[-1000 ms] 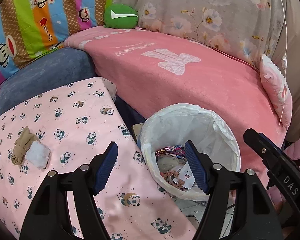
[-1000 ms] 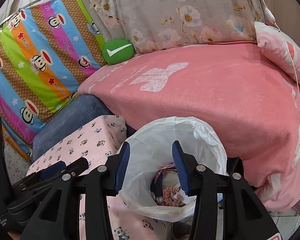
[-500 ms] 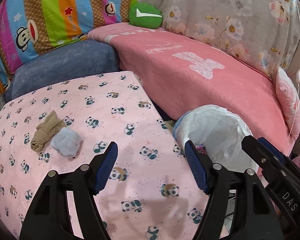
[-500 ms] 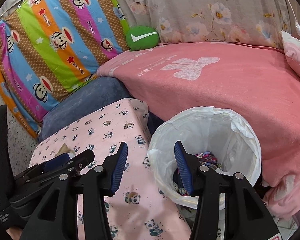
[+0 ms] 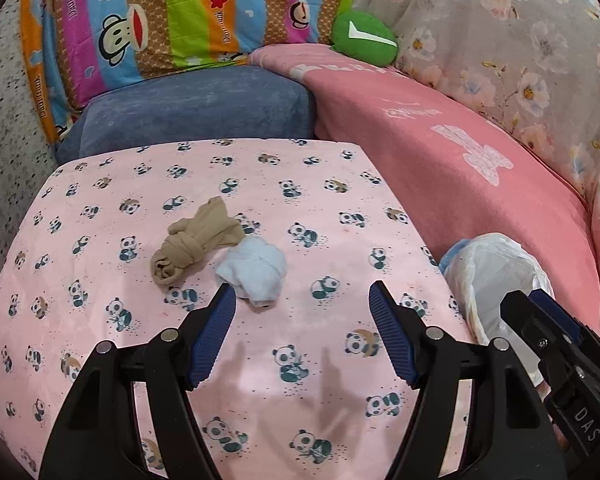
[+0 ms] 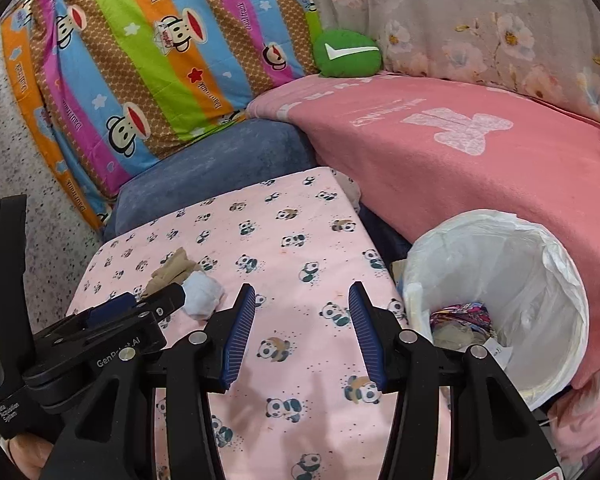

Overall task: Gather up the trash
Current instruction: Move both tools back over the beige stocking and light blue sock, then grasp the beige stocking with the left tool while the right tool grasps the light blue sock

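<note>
A crumpled white tissue [image 5: 254, 270] and a knotted tan stocking [image 5: 190, 242] lie together on the pink panda-print table [image 5: 140, 200]. My left gripper [image 5: 302, 296] is open and empty, just in front of the tissue and slightly to its right. My right gripper [image 6: 302, 300] is open and empty above the table, between the trash and the bin. The tissue [image 6: 202, 296] and stocking [image 6: 172, 270] show left of it, partly hidden by the left gripper's body. The white-lined bin [image 6: 540, 264] stands off the table's right edge and holds colourful wrappers [image 6: 466, 314]. The bin also shows in the left wrist view [image 5: 484, 268].
A pink blanket [image 5: 440, 140] covers the sofa behind and right of the table. A blue cushion [image 5: 196, 108], a striped monkey-print pillow [image 5: 160, 12] and a green round cushion [image 5: 364, 38] sit at the back. Speckled floor [image 5: 8, 128] lies to the left.
Both grippers have swung left, away from the bin and over the table. The tissue and stocking now sit near the centre of the left wrist view, close to its fingers.
</note>
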`<state>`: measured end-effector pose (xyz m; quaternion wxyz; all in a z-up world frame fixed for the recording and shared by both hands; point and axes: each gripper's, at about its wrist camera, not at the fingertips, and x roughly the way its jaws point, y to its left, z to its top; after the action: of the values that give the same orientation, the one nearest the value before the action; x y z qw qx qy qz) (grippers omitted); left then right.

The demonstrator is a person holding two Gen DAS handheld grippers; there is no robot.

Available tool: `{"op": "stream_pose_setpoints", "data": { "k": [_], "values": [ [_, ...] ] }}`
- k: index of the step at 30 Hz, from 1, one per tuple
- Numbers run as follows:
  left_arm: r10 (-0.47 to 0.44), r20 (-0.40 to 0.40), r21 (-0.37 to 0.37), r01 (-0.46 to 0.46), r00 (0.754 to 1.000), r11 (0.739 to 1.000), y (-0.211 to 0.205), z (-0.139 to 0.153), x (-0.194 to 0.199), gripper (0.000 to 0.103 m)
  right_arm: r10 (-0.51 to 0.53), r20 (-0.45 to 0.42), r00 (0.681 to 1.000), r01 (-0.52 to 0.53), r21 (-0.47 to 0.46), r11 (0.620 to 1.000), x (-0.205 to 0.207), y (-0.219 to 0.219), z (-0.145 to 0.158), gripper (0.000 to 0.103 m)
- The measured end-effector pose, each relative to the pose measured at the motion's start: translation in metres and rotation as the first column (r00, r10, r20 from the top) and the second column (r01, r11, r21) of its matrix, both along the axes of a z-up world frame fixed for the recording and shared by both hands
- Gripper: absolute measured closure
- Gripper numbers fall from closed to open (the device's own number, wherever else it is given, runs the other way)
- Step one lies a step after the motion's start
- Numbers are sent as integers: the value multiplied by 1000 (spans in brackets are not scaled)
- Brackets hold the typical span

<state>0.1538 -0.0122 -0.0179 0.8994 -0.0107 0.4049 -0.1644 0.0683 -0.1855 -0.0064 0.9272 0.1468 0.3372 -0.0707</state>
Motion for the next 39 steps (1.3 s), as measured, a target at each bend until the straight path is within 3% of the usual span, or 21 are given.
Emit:
{"op": "stream_pose_setpoints", "data": {
  "k": [11, 16, 19, 31, 34, 39],
  "values": [
    [119, -28, 5, -119, 992, 993, 65, -15, 26, 37, 99, -47, 994, -100, -7, 995, 34, 57, -16, 48],
    [155, -66, 1, -156, 986, 988, 89, -26, 44, 27, 146, -75, 987, -146, 3, 989, 54, 79, -28, 47],
    [159, -82, -1, -160, 984, 987, 96, -31, 55, 24, 165, -91, 982, -164, 14, 986, 66, 89, -37, 42],
    [145, -130, 1, -146, 981, 989, 93, -60, 99, 24, 197, -163, 967, -189, 61, 980, 119, 106, -75, 42],
    [134, -140, -1, -135, 981, 991, 89, -66, 106, 25, 194, -178, 965, -186, 61, 981, 130, 109, -84, 42],
    [110, -166, -22, -116, 980, 993, 87, -75, 113, 40, 197, -195, 961, -184, 82, 980, 141, 109, -96, 42]
  ]
}}
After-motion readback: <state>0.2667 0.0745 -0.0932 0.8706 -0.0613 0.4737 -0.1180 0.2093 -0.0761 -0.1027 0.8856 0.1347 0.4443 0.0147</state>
